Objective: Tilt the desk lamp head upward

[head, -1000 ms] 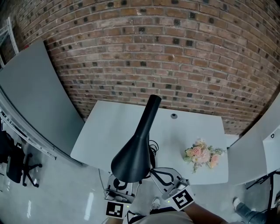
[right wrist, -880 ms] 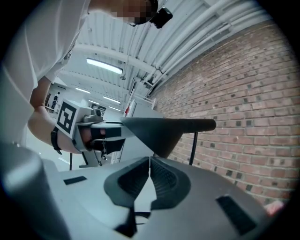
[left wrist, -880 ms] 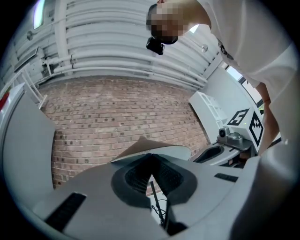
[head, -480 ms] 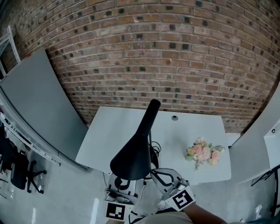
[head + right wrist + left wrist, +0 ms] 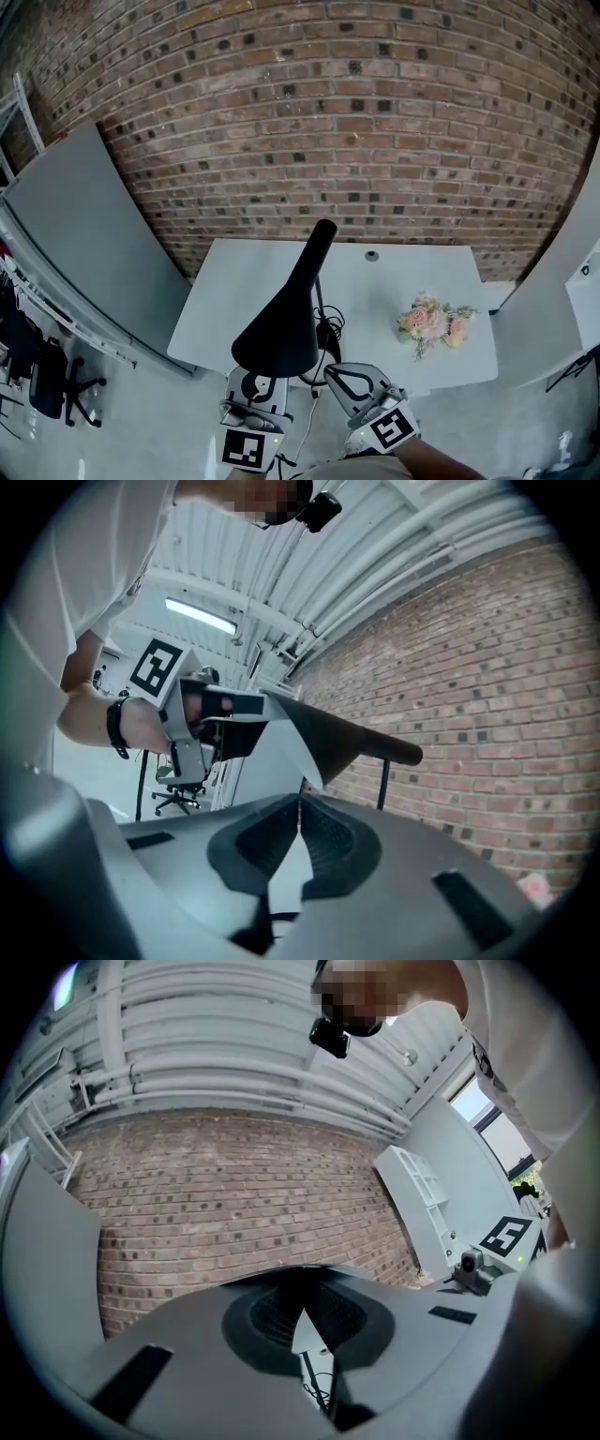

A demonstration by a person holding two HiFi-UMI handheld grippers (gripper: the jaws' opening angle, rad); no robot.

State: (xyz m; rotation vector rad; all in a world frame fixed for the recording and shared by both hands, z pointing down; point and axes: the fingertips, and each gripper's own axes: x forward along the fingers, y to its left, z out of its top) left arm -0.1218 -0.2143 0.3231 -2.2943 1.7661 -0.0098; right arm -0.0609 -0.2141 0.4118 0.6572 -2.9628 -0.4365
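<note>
The black cone-shaped lamp head (image 5: 281,319) slants over the white table (image 5: 234,281), narrow end toward the brick wall and wide end toward me. My left gripper (image 5: 262,380) sits under the wide end, shut on its rim. In the right gripper view, the left gripper (image 5: 239,714) pinches the edge of the lamp head (image 5: 347,738), whose white inside shows. In the left gripper view the dark rim (image 5: 300,1274) lies just over the closed pads. My right gripper (image 5: 330,377) hangs to the right of the wide end, shut on nothing, apart from the lamp.
The lamp's thin pole (image 5: 319,300) and a coiled black cable (image 5: 330,323) stand under the head. A pink flower bunch (image 5: 431,323) lies on the table's right. A brick wall (image 5: 328,122) is behind, a grey panel (image 5: 75,234) at left, an office chair (image 5: 52,394) beyond.
The left gripper has risen with the wide end of the lamp head, which now sits higher over the table. The right gripper has hardly moved.
</note>
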